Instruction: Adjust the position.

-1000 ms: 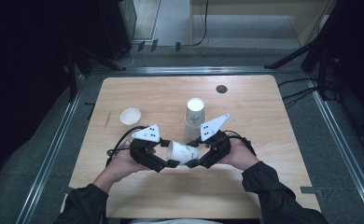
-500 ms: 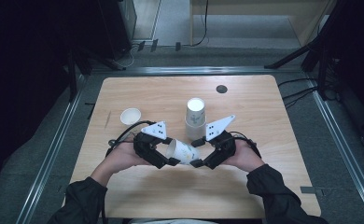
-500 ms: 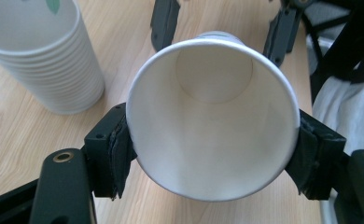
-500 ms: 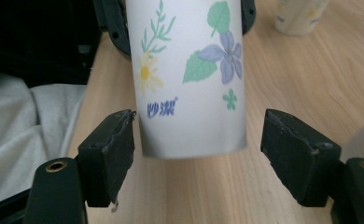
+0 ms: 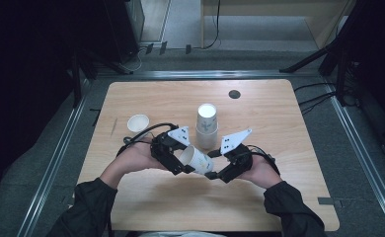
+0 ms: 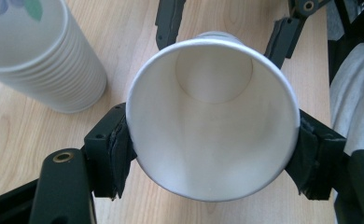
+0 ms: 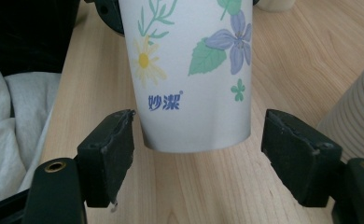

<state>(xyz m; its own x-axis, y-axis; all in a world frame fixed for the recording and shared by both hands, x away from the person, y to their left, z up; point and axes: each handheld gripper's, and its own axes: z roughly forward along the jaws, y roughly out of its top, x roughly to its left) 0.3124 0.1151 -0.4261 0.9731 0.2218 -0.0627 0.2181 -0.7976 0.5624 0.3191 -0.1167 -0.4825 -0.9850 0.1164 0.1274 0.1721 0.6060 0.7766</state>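
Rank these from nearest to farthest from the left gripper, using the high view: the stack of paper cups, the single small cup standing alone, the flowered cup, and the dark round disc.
1. Flowered cup: clamped in the left gripper, lying on its side.
2. Stack of paper cups: just beyond, towards the table's middle.
3. Single small cup: farther left.
4. Dark round disc: far edge, right.

I see the paper cup lying on its side between my two tongs — its mouth end in the left tongs, its base toward the right tongs, above the surface. Just behind both stands the cup stack; the single cup sits behind and left of the left tongs.
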